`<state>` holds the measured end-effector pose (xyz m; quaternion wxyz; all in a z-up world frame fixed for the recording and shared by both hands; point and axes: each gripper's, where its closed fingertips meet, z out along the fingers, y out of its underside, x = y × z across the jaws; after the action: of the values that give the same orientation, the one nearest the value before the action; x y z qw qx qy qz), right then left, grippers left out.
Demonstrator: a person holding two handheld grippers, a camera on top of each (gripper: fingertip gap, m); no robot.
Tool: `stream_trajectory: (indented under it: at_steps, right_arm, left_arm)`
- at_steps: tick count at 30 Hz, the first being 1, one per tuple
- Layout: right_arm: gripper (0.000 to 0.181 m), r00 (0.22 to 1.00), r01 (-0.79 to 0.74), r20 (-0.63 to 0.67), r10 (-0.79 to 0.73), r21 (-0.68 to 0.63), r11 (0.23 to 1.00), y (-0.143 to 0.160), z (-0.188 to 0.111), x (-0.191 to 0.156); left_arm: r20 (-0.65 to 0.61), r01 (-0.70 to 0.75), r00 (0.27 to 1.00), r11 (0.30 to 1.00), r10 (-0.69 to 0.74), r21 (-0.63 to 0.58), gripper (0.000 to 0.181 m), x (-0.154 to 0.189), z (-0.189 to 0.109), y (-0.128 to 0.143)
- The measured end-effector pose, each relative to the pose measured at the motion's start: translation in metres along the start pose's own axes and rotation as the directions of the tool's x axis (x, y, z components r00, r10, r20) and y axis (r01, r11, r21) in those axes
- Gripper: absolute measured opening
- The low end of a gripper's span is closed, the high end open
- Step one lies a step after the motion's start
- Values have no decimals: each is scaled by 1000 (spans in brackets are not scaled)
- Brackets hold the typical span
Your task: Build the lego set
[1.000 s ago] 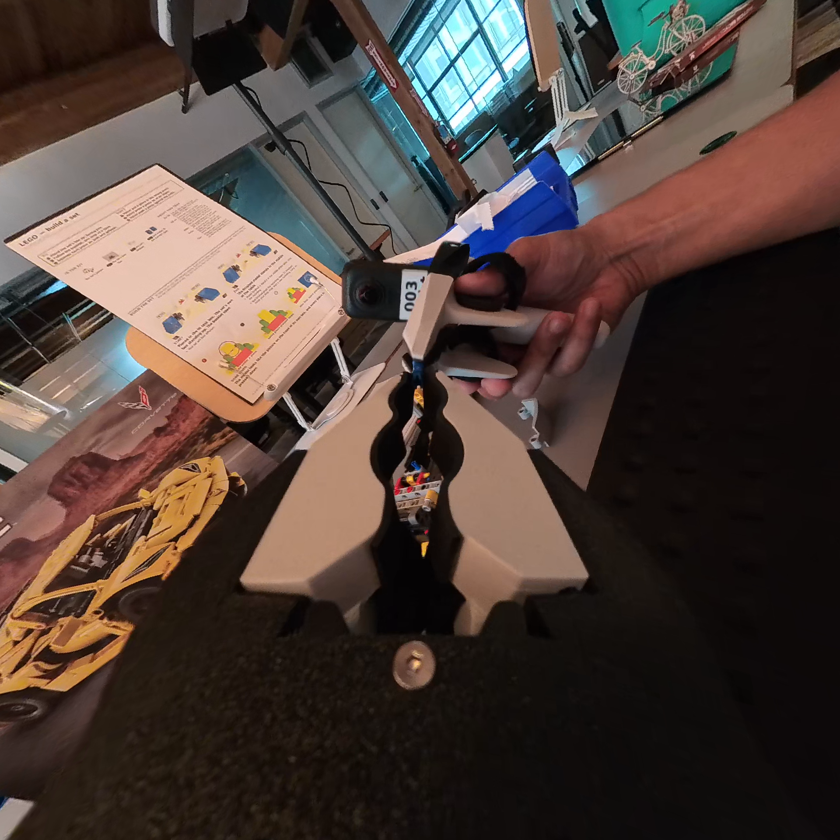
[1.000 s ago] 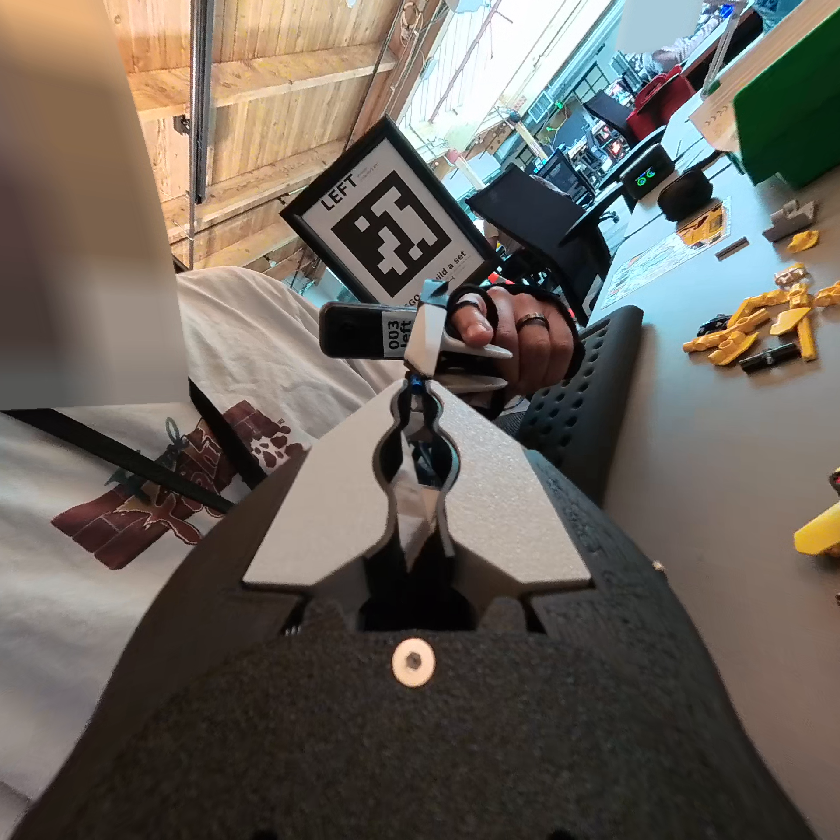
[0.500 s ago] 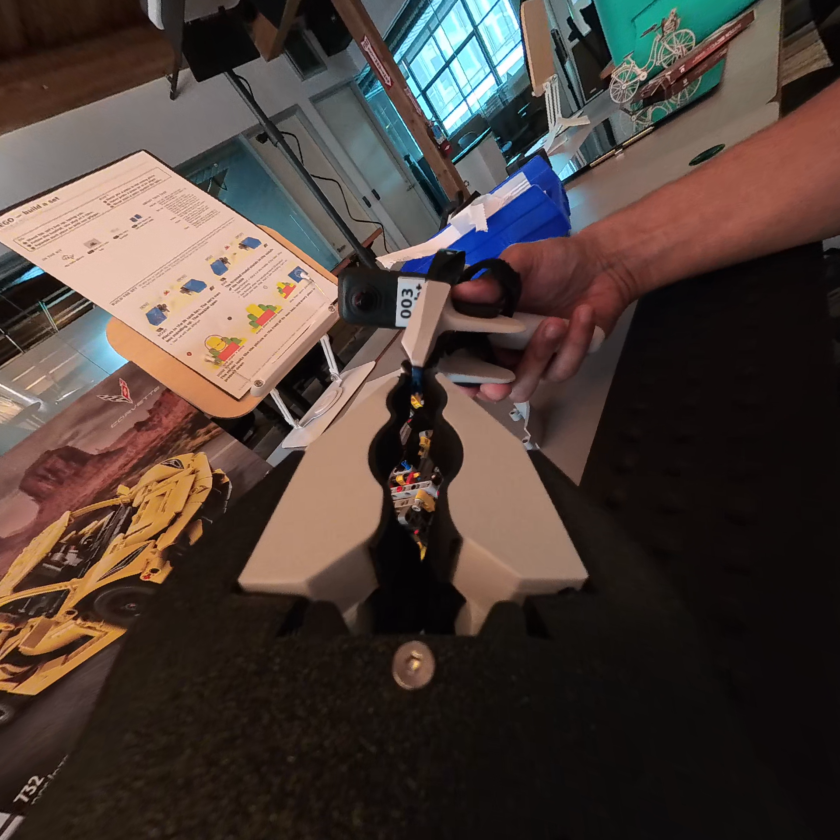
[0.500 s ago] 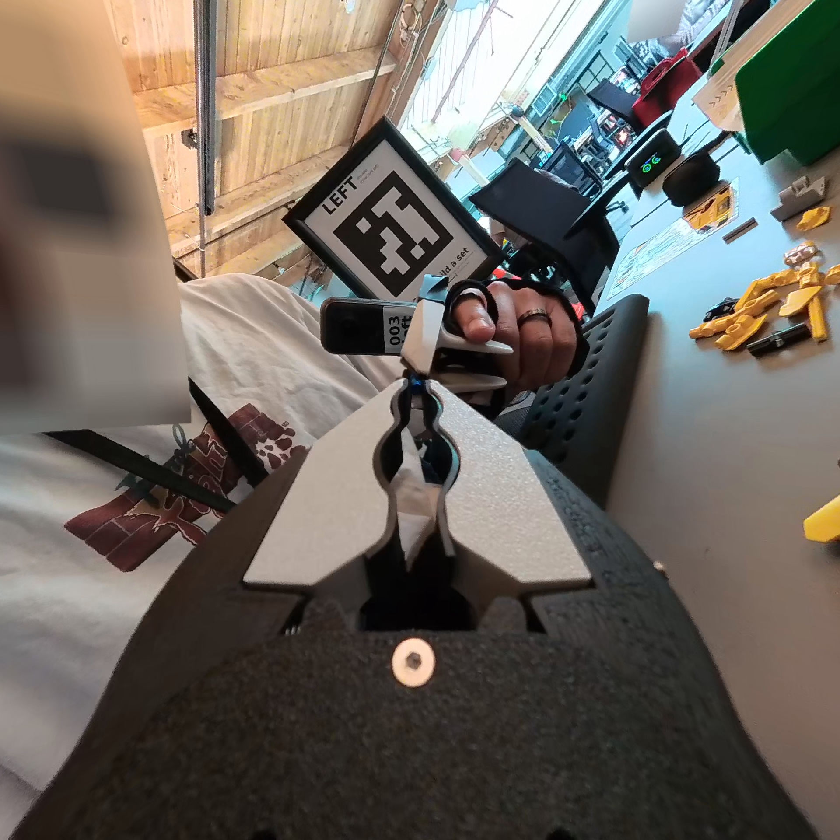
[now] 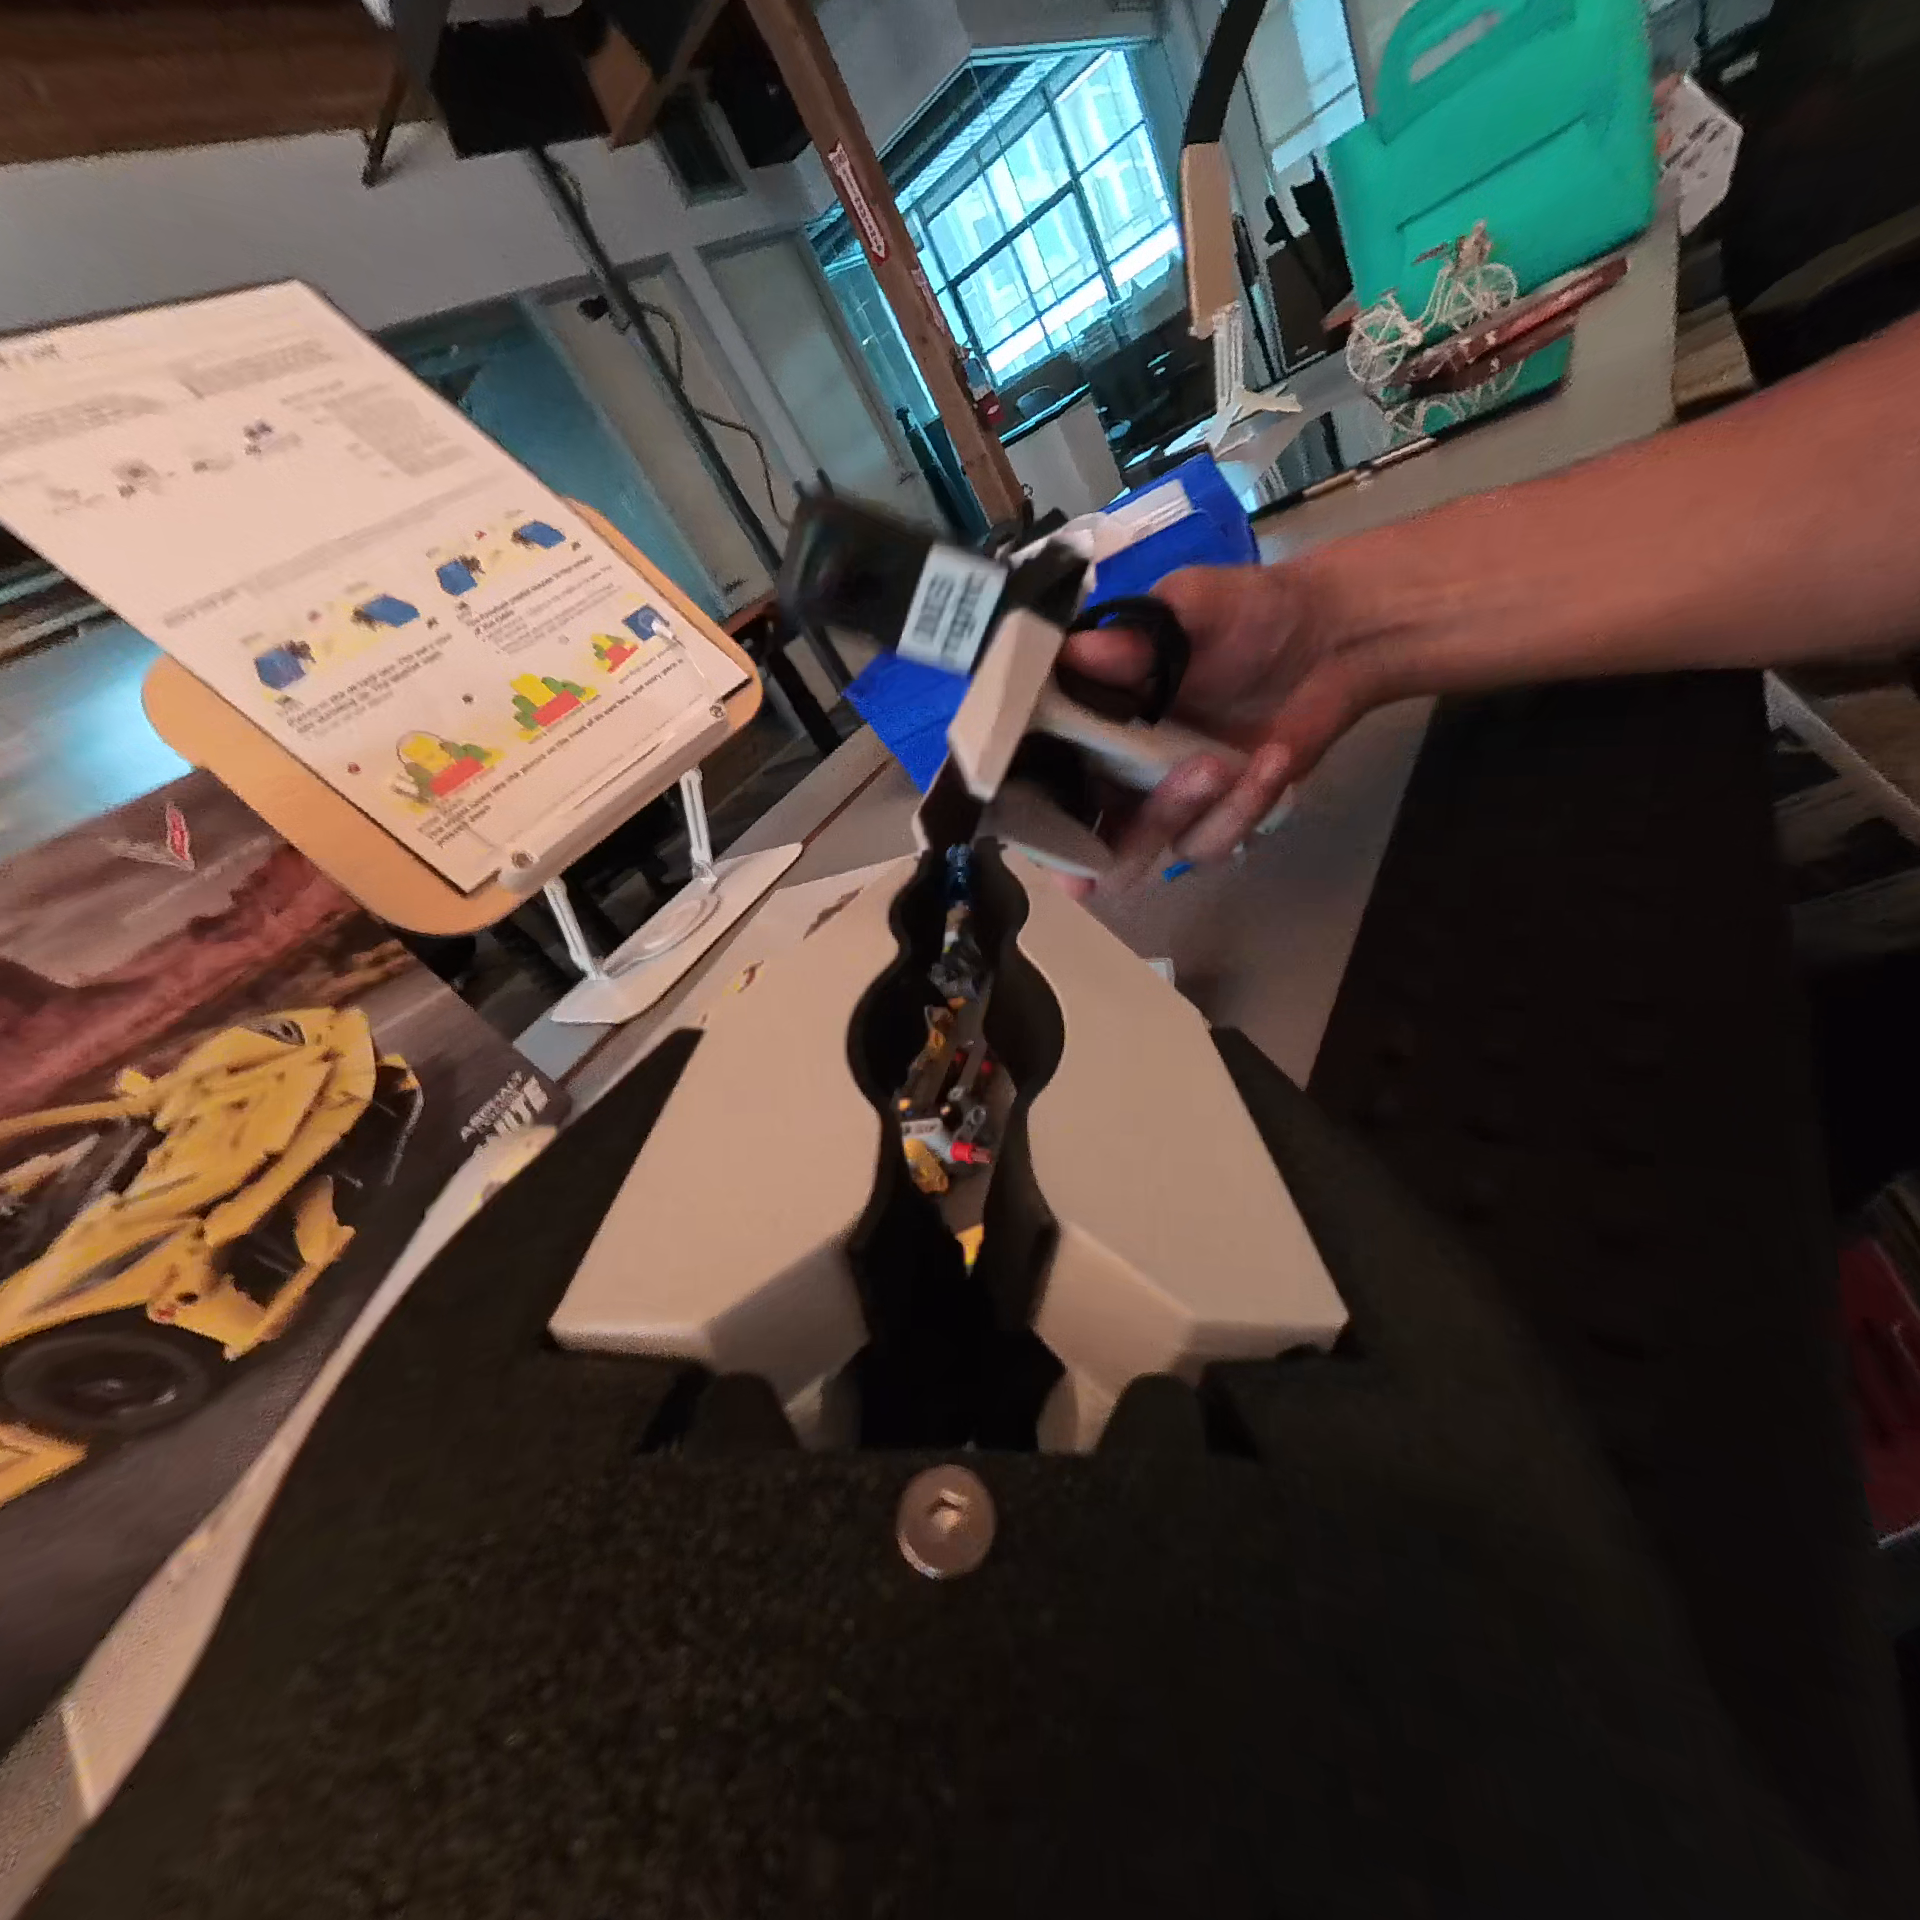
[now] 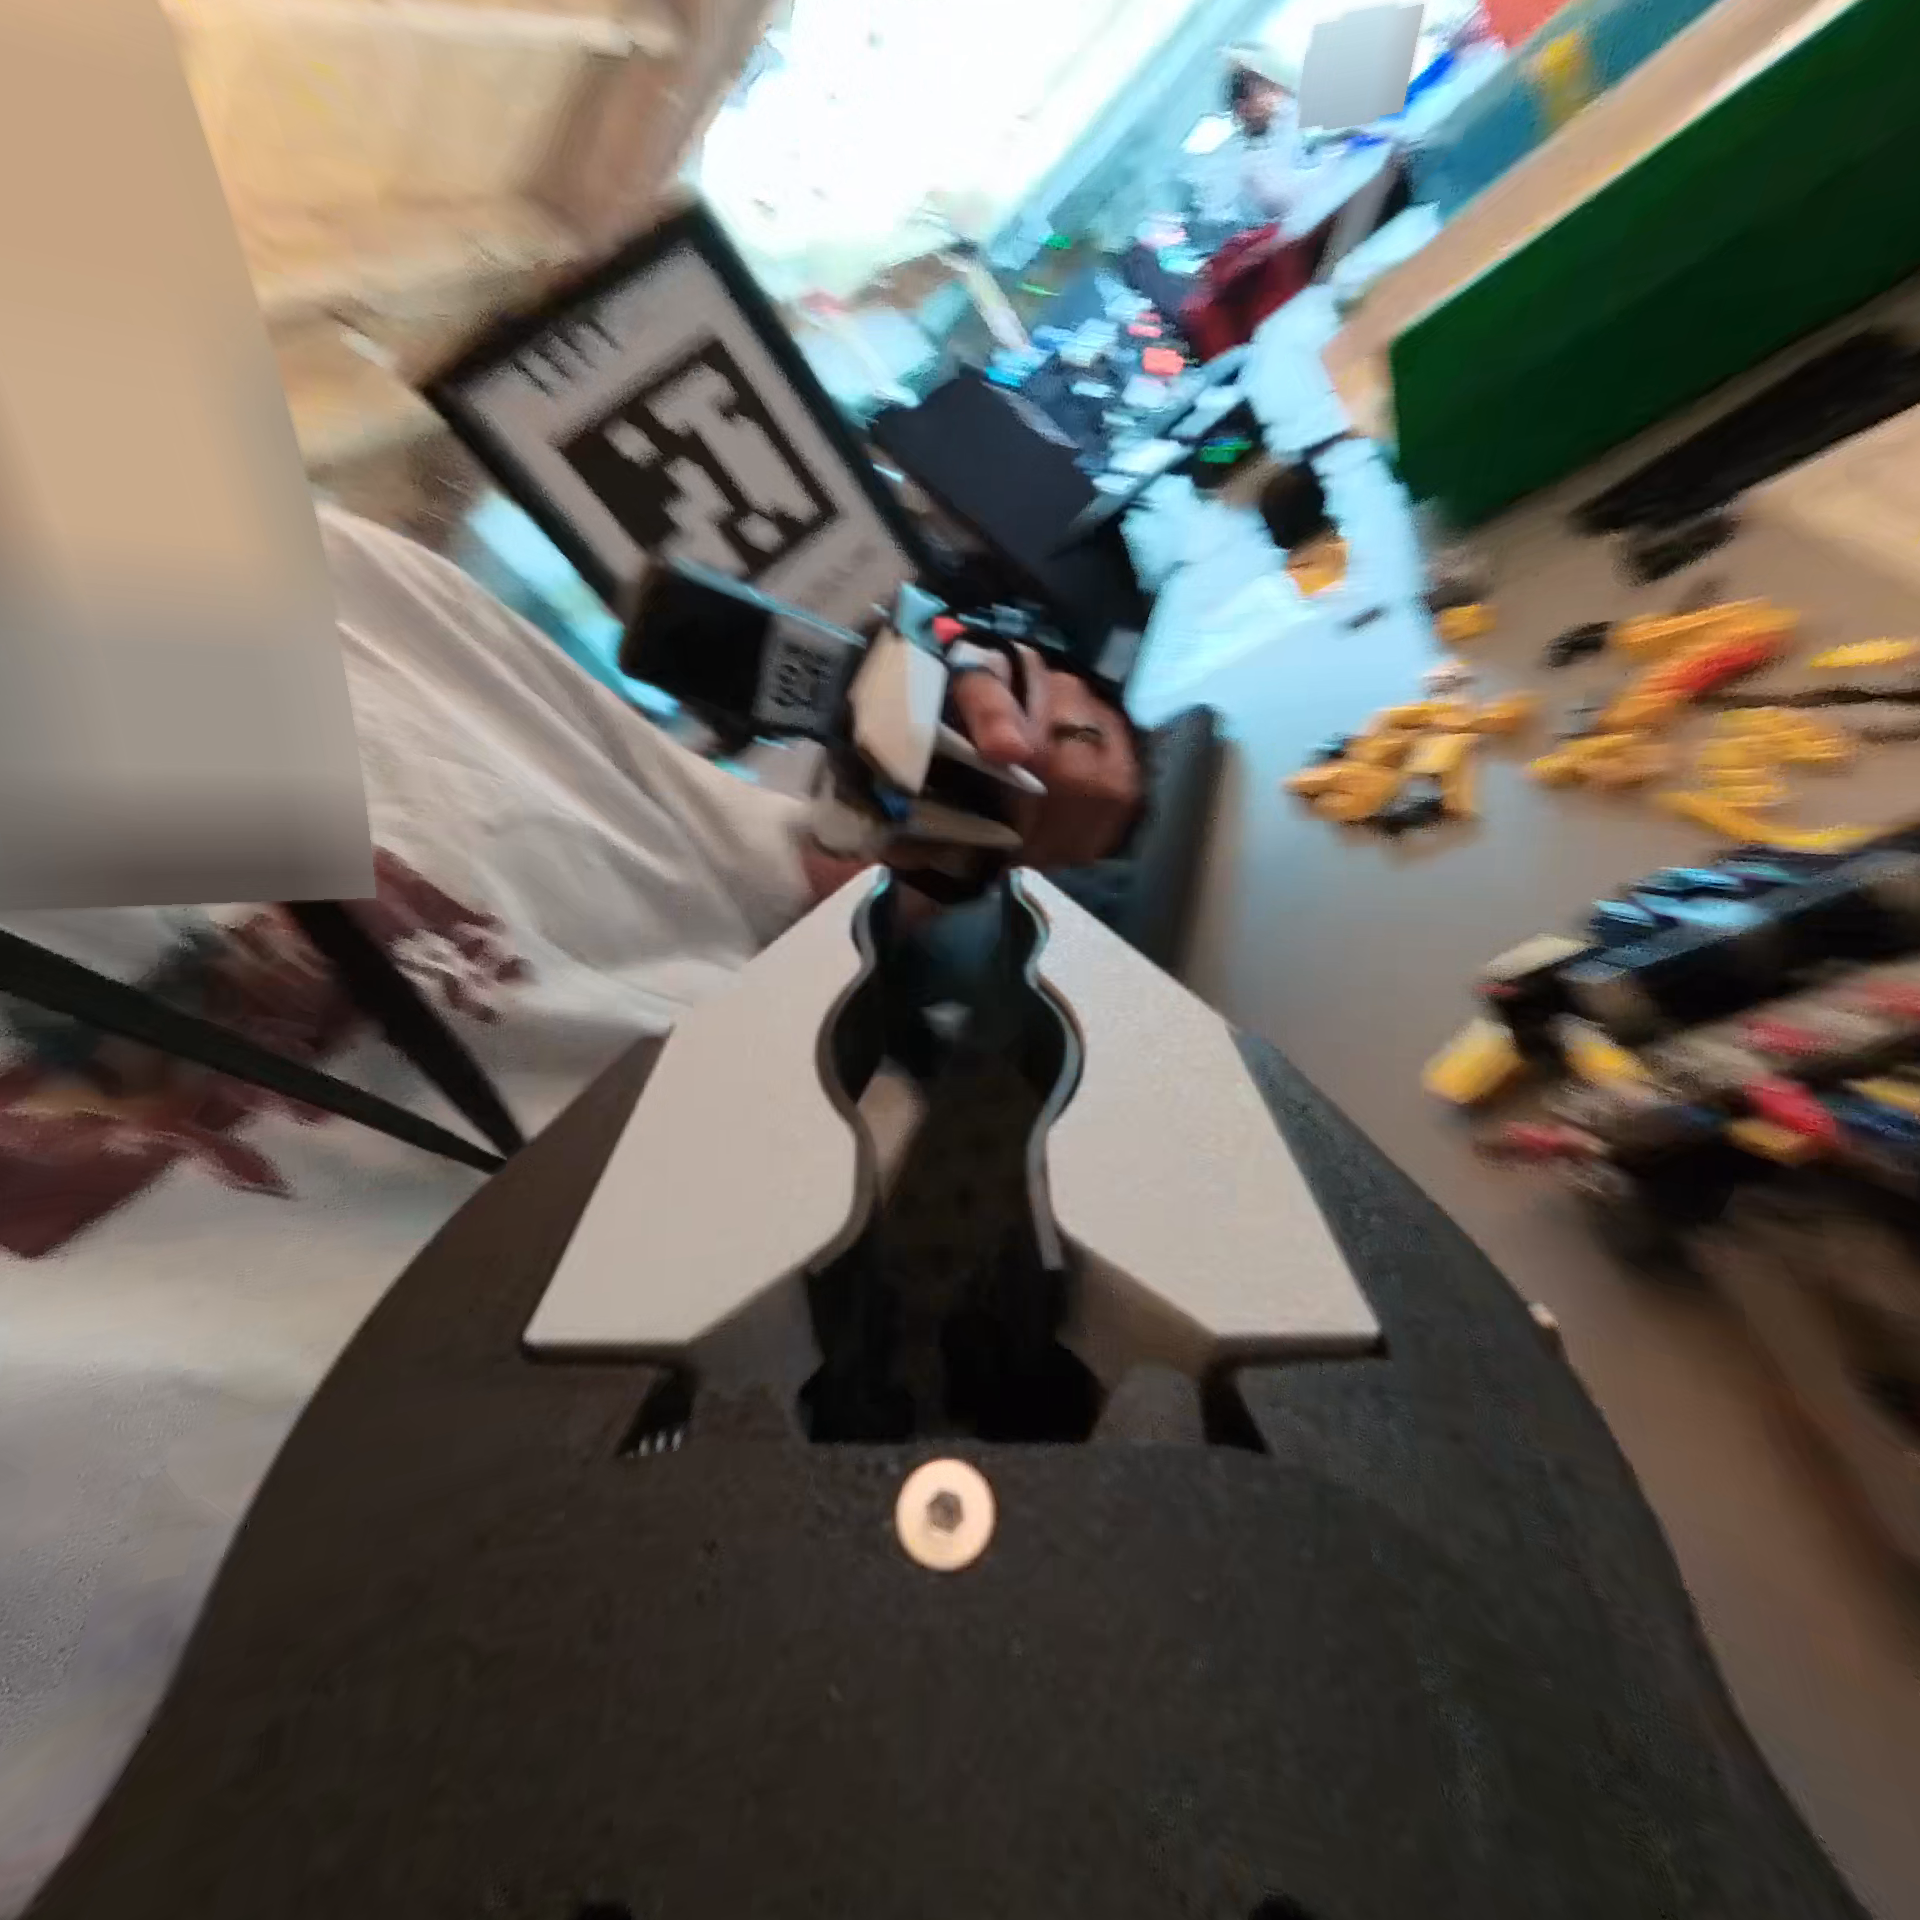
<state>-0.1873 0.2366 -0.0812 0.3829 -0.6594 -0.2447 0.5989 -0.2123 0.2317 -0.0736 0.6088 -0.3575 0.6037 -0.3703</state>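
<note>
left claw point(image 5: 961, 883) has its two grey fingers nearly together, tips pinched on a small blue lego piece point(image 5: 958, 864); in the slot behind the tips i see bits of a multicoloured lego assembly point(image 5: 945, 1101) on the table below. right claw point(image 6: 940, 899) shows a clear gap between its tips with nothing between them that i can make out; that view is badly motion-blurred. seen from the left wrist, my right hand point(image 5: 1236, 707) grips its handle just beyond the left tips. box art with a yellow car point(image 5: 187, 1164) lies at left, an instruction sheet on a stand point(image 5: 343, 582) behind it, a blue bin point(image 5: 1174, 530) farther off. from the right wrist, loose yellow pieces point(image 6: 1558, 727) lie scattered on the table, a darker part-built model point(image 6: 1714, 1018) nearer, a green box point(image 6: 1662, 301) beyond.
</note>
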Motion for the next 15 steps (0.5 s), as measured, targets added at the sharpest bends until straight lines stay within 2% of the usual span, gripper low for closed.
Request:
stream_trajectory:
  at_steps: [1,3,5,7,11,15]
  right_arm:
    - [23,990,84,-108,-89,-52,995,5,-13,8]
    - [28,922,198,-285,-263,-237,951,25,-43,24]
    - [29,853,216,-363,-375,-409,887,49,-69,37]
    - [28,808,205,-392,-441,-515,832,66,-86,47]
    - [25,806,176,-376,-457,-585,792,76,-74,47]
    - [26,769,58,-369,-522,-773,632,86,-61,55]
  left_arm:
    - [8,27,1000,999,-27,-17,3,-4,1,6]
    - [2,71,997,994,-71,-80,3,-7,4,25]
    - [-13,101,995,987,-103,-125,3,-7,8,36]
    - [-33,126,991,980,-133,-156,3,-6,11,44]
    - [-37,182,981,972,-190,-151,3,-10,10,46]
    - [-23,237,970,963,-241,-128,3,-17,8,45]
